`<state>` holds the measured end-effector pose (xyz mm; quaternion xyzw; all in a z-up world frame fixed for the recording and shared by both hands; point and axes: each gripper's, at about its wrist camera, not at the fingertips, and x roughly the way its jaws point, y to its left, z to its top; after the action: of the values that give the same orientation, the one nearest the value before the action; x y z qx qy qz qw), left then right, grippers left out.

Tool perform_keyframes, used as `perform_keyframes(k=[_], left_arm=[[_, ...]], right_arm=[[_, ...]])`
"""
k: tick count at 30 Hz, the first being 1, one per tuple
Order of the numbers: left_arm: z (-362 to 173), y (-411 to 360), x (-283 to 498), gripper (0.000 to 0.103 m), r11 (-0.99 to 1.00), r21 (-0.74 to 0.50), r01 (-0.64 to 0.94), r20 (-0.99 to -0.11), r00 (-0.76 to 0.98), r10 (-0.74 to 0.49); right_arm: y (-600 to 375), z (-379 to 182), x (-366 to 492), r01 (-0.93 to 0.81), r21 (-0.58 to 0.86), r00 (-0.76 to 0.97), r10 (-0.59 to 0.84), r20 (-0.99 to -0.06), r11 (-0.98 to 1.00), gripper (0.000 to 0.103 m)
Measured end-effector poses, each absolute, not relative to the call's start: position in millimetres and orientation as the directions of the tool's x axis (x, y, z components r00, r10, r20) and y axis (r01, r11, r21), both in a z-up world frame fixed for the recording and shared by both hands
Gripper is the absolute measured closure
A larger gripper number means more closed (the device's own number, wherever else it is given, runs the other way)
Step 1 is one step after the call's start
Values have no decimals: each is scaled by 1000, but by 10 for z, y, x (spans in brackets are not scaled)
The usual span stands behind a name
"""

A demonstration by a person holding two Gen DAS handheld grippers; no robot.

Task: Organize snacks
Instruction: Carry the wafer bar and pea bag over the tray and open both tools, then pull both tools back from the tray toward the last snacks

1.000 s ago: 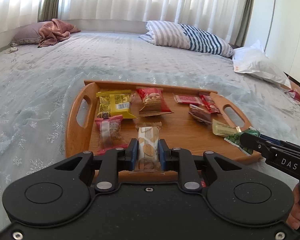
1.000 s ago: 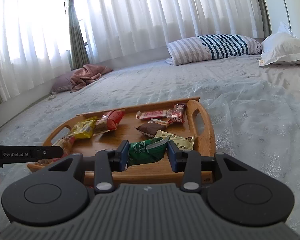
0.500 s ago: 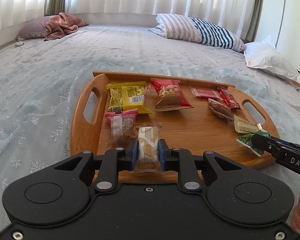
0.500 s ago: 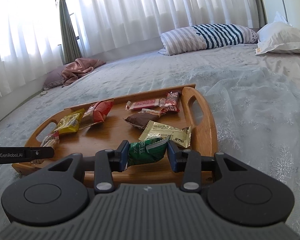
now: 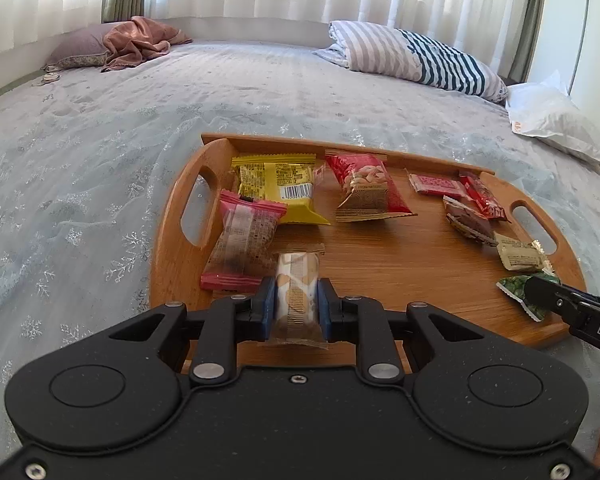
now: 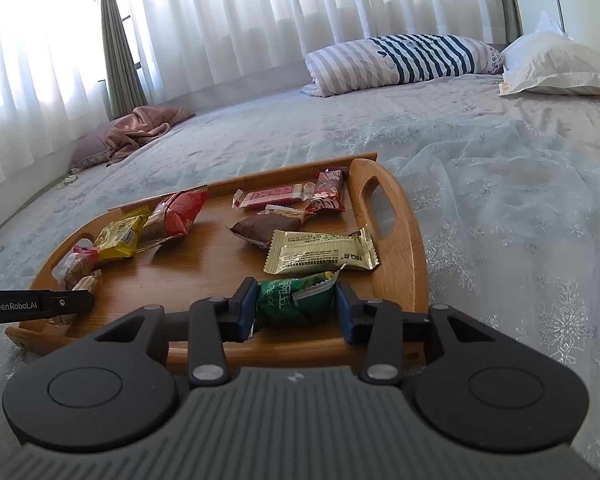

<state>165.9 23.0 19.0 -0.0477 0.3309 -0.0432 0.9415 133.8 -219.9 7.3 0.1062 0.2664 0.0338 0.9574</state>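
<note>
A wooden tray (image 5: 380, 252) with two handles lies on the bed and carries several wrapped snacks. My left gripper (image 5: 296, 300) is shut on a clear-wrapped cream wafer snack (image 5: 298, 280), low over the tray's near left part, beside a pink-ended packet (image 5: 246, 236). My right gripper (image 6: 296, 304) is shut on a green snack packet (image 6: 296, 298) over the tray's (image 6: 404, 216) near right corner, just in front of a gold packet (image 6: 320, 250). The right gripper's finger and the green packet (image 5: 520, 290) also show at the right edge of the left wrist view.
On the tray also lie a yellow packet (image 5: 278, 186), a red nut packet (image 5: 364, 188), a pink bar (image 5: 434, 184) and a brown bar (image 6: 268, 226). A striped pillow (image 5: 416, 60), a white pillow (image 6: 556, 66) and a pink blanket (image 5: 140, 40) rest far off on the pale bedspread (image 5: 80, 160).
Both grippers have come closer to and lower over the tray, each still holding its snack. The tray looks larger in both views.
</note>
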Motion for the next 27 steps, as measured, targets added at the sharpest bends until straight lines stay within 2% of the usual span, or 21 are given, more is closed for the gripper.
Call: perform_keyframes(k=[7, 10, 15, 17, 19, 20, 23, 27], left_arm=[[183, 213, 1671, 81, 992, -116, 43, -619, 778, -106], [182, 209, 1670, 81, 992, -116, 42, -619, 778, -106], [192, 208, 1665, 81, 992, -122, 40, -621, 776, -108], [193, 210, 1666, 76, 992, -121, 37, -621, 777, -105], [209, 220, 1650, 64, 992, -122, 35, -614, 782, -103], [223, 226, 1631, 62, 992, -124, 35, -609, 787, -104], [280, 247, 1561, 53, 990, -130, 51, -593, 796, -119], [347, 249, 1433, 36, 990, -124, 71, -578, 805, -131]], right_arm=[[-2171, 82, 1366, 37, 172, 857, 57, -512, 984, 54], [-2154, 78, 1390, 47, 142, 855, 34, -518, 989, 47], [-2175, 98, 1383, 36, 157, 854, 51, -518, 987, 42], [-2195, 102, 1353, 26, 173, 855, 68, -515, 984, 41], [-2200, 123, 1311, 25, 170, 859, 66, -508, 985, 38], [-2198, 136, 1288, 21, 165, 862, 66, -503, 986, 37], [-2173, 186, 1206, -11, 134, 873, 75, -482, 991, 29], [-2141, 243, 1058, -64, 113, 885, 109, -452, 992, 20]])
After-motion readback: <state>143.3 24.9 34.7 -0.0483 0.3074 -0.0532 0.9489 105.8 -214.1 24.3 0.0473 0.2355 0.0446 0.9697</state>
